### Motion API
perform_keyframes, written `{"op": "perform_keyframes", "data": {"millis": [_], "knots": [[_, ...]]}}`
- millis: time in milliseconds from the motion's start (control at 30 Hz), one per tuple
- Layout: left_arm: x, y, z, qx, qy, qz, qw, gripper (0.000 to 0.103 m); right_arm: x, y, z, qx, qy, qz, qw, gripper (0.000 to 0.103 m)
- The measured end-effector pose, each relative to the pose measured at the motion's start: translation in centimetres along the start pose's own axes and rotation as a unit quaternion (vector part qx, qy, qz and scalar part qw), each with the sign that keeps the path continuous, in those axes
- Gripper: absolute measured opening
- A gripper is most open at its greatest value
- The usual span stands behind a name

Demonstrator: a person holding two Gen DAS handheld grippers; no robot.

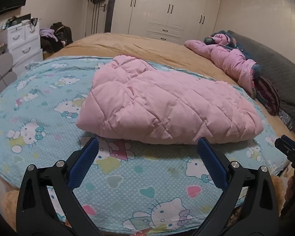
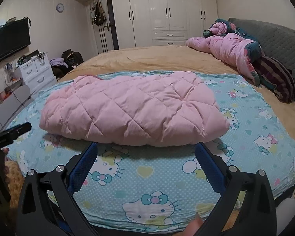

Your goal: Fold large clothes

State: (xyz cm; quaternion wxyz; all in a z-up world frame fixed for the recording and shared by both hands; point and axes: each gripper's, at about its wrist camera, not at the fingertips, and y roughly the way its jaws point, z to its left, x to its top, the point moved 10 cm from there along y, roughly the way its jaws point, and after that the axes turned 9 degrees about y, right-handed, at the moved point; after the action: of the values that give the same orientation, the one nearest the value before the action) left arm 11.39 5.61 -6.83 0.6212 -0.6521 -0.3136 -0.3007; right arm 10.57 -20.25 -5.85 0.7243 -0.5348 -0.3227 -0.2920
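Note:
A pink quilted padded garment (image 1: 163, 106) (image 2: 133, 110) lies folded into a thick bundle on a light-blue cartoon-cat sheet (image 1: 49, 106) (image 2: 255, 122). My left gripper (image 1: 148, 143) hovers just before the bundle's near edge, open, nothing between its blue pads. My right gripper (image 2: 146, 147) is likewise open and empty, close to the bundle's front edge. Each gripper's tip shows in the other's view: the right one at the far right (image 1: 287, 145), the left one at the far left (image 2: 13, 131).
The sheet covers a tan bed (image 2: 157, 59). A second pink quilted garment (image 1: 228, 59) (image 2: 226, 49) lies heaped with dark clothes by the grey headboard (image 2: 275, 37). White wardrobes (image 2: 167, 13) stand behind; white drawers (image 1: 23, 39) and a wall TV (image 2: 9, 39) are on the left.

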Motion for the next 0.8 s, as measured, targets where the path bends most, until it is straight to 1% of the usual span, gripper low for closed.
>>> {"op": "perform_keyframes", "data": {"millis": [233, 533, 800], "knots": [[0.15, -0.34, -0.26, 0.015, 0.014, -0.002, 0.9998, 0.094, 0.13, -0.43, 0.11, -0.001, 0.002, -0.005, 1.000, 0.099], [-0.02, -0.16, -0.56, 0.011, 0.014, 0.007, 0.9998, 0.094, 0.11, -0.40, 0.36, 0.001, -0.003, -0.002, 1.000, 0.099], [0.04, -0.17, -0.70, 0.010, 0.015, 0.005, 0.9998, 0.094, 0.13, -0.20, 0.54, 0.001, -0.004, -0.001, 1.000, 0.099]]}}
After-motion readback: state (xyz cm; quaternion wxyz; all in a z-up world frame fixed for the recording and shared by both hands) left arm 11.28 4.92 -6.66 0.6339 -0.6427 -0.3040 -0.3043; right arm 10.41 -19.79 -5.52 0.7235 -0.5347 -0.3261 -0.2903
